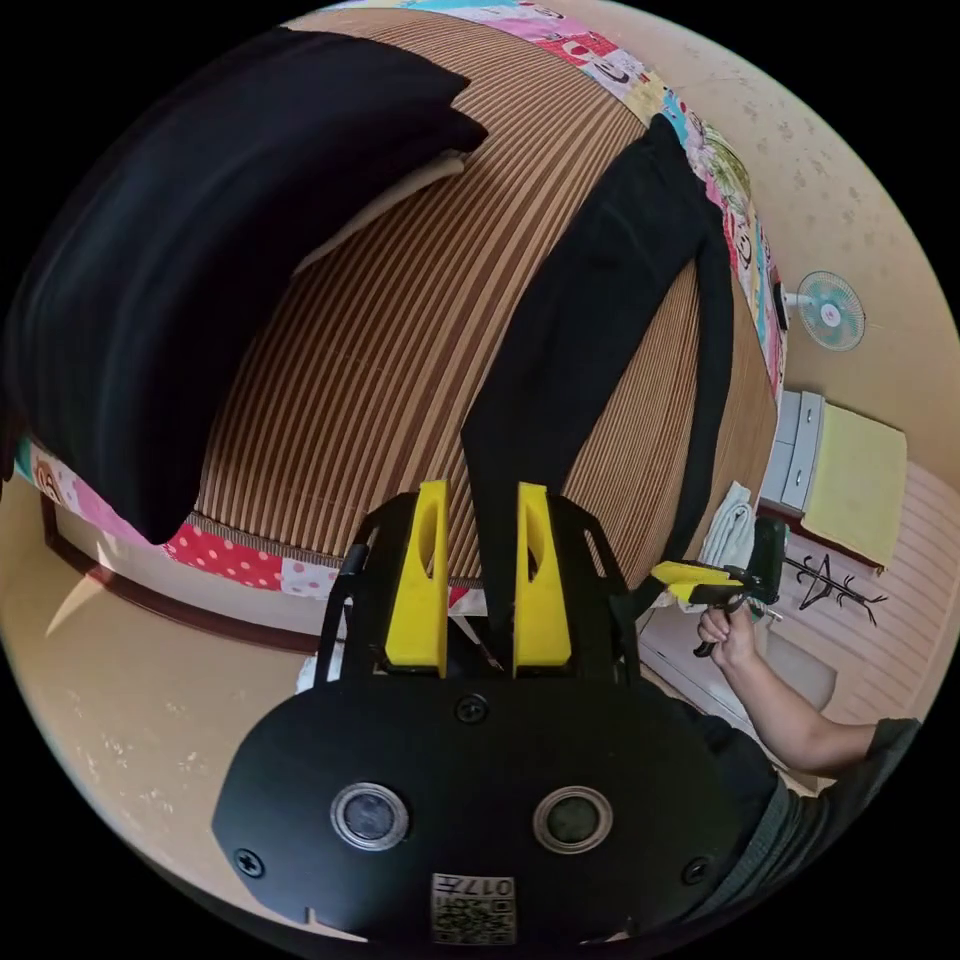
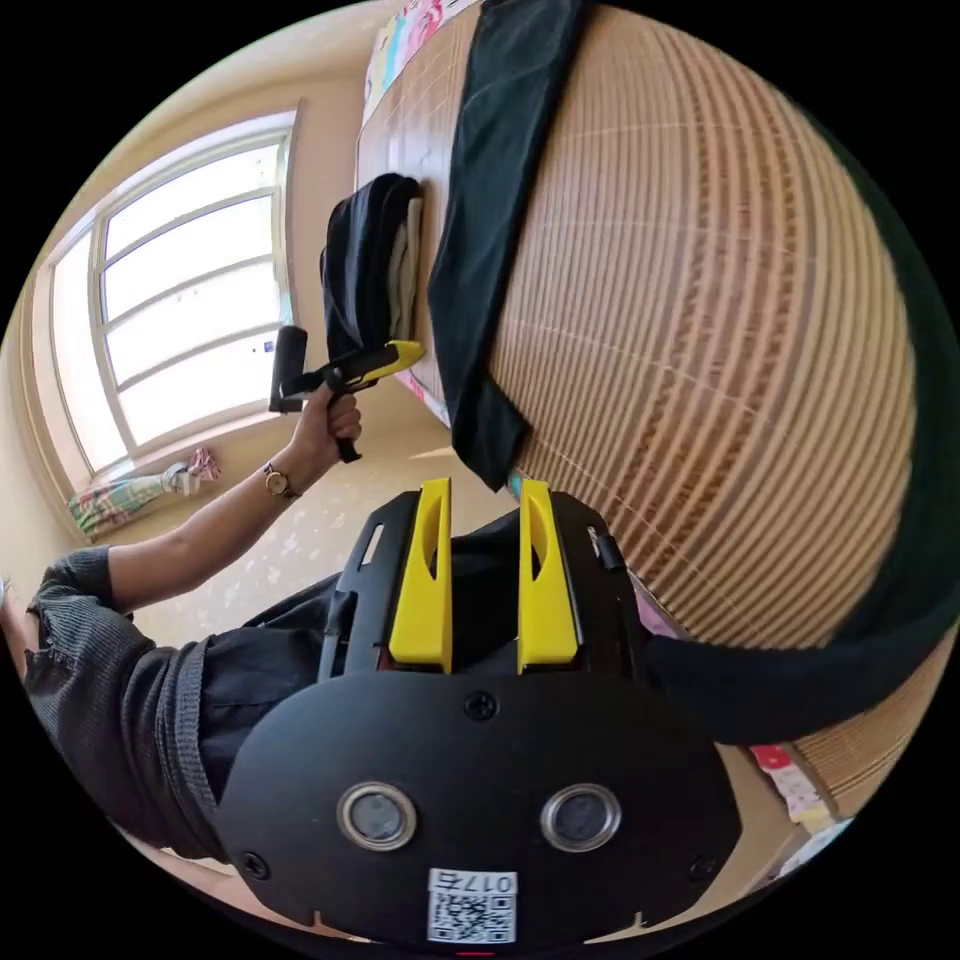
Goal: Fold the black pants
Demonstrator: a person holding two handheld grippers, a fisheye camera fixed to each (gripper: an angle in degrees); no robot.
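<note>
Long black fabric pants [image 1: 590,340] lie spread across the striped brown bamboo bed mat [image 1: 370,370], legs apart, presumably flattened for folding. Left gripper [image 1: 480,570] and right gripper [image 2: 483,570] hover at the bed edge, jaws parted, grasping nothing.

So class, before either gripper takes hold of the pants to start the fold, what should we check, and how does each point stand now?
1. Pants spread on mat, legs apart: ok.
2. Left gripper jaws open: ok.
3. Right gripper jaws open: ok.
4. Hem held: not ok, it lies free at the mat's edge.
5. Second leg held at its end: cannot tell.
6. Black pile apart from pants: ok.
</note>
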